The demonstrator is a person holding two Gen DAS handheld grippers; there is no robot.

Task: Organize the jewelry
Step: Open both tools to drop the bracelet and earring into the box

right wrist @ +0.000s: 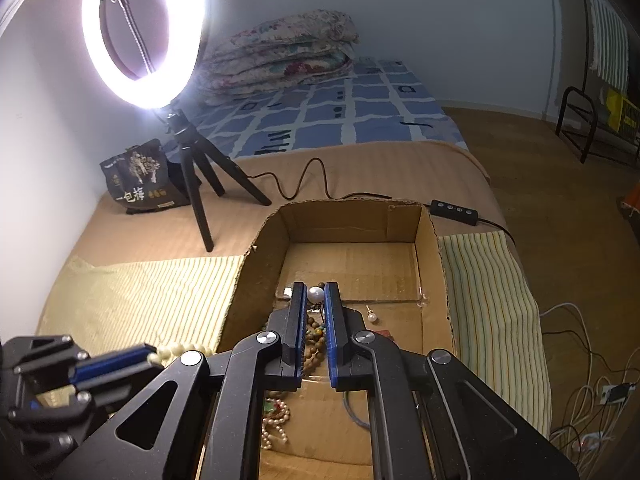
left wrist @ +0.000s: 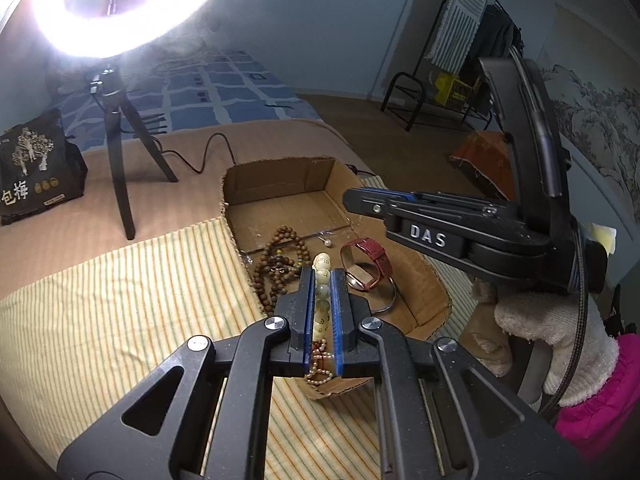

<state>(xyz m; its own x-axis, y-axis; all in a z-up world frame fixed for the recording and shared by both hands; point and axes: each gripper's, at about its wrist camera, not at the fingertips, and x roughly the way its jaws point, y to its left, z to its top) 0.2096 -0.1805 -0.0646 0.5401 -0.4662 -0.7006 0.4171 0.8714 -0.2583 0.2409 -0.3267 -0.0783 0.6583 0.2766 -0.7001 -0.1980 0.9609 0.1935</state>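
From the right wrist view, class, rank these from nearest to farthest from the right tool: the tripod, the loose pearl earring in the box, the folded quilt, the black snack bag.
1. Pearl earring: in the box, just right of the right tool.
2. Tripod: left, behind the box.
3. Snack bag: farther left, by the wall.
4. Folded quilt: far end of the bed.

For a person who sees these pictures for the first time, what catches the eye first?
The glaring ring light on its tripod, at the back left. Next, the left gripper shut on a pale bead bracelet above the cardboard box, while the right gripper pinches a pearl inside it.
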